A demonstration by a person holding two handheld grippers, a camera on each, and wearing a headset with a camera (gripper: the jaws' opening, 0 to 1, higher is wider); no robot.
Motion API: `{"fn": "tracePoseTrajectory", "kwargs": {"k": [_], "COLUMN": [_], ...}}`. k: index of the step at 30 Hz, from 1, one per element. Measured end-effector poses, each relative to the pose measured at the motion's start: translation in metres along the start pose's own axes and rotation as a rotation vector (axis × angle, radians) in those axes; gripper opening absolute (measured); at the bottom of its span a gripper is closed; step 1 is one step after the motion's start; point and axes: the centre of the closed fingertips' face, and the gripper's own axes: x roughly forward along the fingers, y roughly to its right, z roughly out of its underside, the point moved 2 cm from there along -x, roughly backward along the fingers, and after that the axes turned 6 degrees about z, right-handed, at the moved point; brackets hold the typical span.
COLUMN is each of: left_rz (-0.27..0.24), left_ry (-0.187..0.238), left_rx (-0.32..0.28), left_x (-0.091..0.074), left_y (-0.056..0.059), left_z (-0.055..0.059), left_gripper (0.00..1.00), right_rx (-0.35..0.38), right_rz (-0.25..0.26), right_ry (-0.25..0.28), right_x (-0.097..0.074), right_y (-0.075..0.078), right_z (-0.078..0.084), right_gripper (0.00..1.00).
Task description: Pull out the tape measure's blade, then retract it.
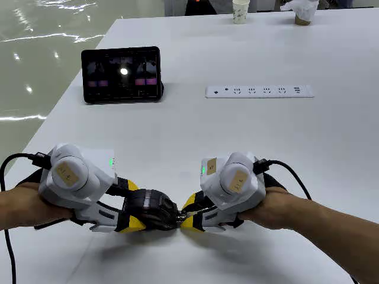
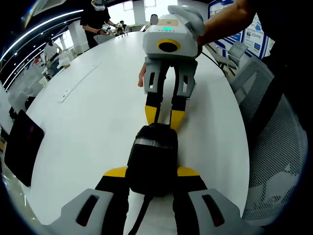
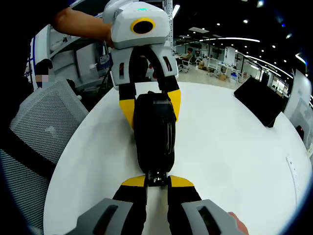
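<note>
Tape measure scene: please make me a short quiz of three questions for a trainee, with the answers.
1. True or false: the left gripper grips the tape measure.
2. Which things lie on the table beyond the grippers? A. a tablet and a power strip; B. a hammer; C. a plate.
3. Which gripper pinches the blade tip?
Key: 1 true; 2 A; 3 the right gripper.

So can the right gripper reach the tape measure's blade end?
Probably yes: the right gripper looks pinched on the blade's tip, with the left gripper holding the tape measure steady and nothing between them.
</note>
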Motion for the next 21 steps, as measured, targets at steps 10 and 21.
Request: {"fn": "tracePoseTrajectory", "kwargs": {"k": [10,21], "left_rz": [0.011,0.024], "left_ry": [0.002,-0.005], "left_rx": [-0.003,-0.013], "left_x": [0.0002,0.001], "left_y": [0.0001,0.0002], "left_z": [0.0003,0.0012], "left_gripper": [0.28,0.28], "right_rx": [-0.031,-0.037], "right_rz": [-0.002,-0.005], "right_ry": [0.002,0.002], "right_x": [0.0003,-0.0007], "right_y": [-0.0007,-0.0018], "right_z": [-0.0001,0.0008], "right_gripper": [0.12,0.1]}}
